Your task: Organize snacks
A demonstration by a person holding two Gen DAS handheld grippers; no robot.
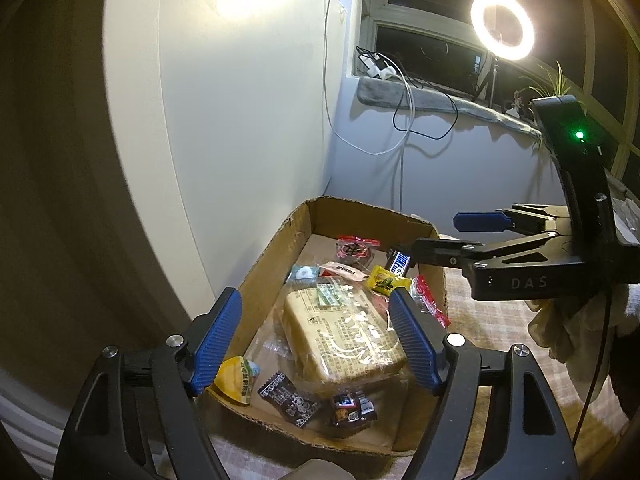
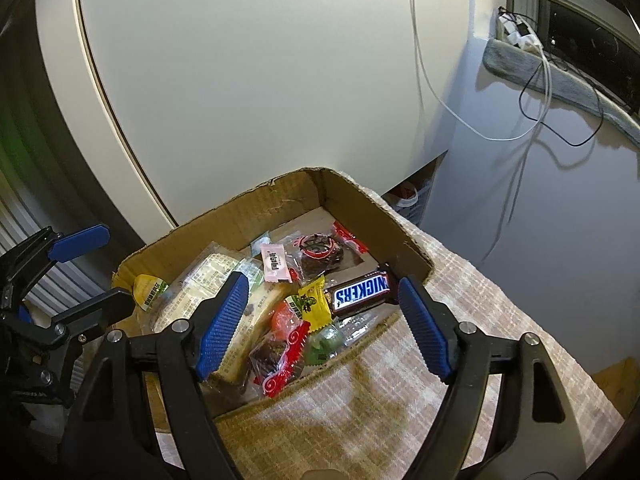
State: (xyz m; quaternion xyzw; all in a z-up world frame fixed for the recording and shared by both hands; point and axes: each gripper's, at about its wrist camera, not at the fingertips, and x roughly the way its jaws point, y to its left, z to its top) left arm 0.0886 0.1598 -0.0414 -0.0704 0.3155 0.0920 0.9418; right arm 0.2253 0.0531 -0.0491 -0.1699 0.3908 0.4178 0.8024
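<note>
Cardboard box holds the snacks; both claws, left gripper and right gripper, hang released. Next: likely grab the Snickers bar.

- left tongs: black frame, blue ribbed pads
- right tongs: same black and blue
- cardboard box: plain brown
- Snickers bar: brown wrapper, blue letters on white
- small packet at its 9 o'clock: yellow, green print
- big packet: tan, dark text, clear film
- cloth under box: beige-pink checks
- ring light: glowing white
</note>
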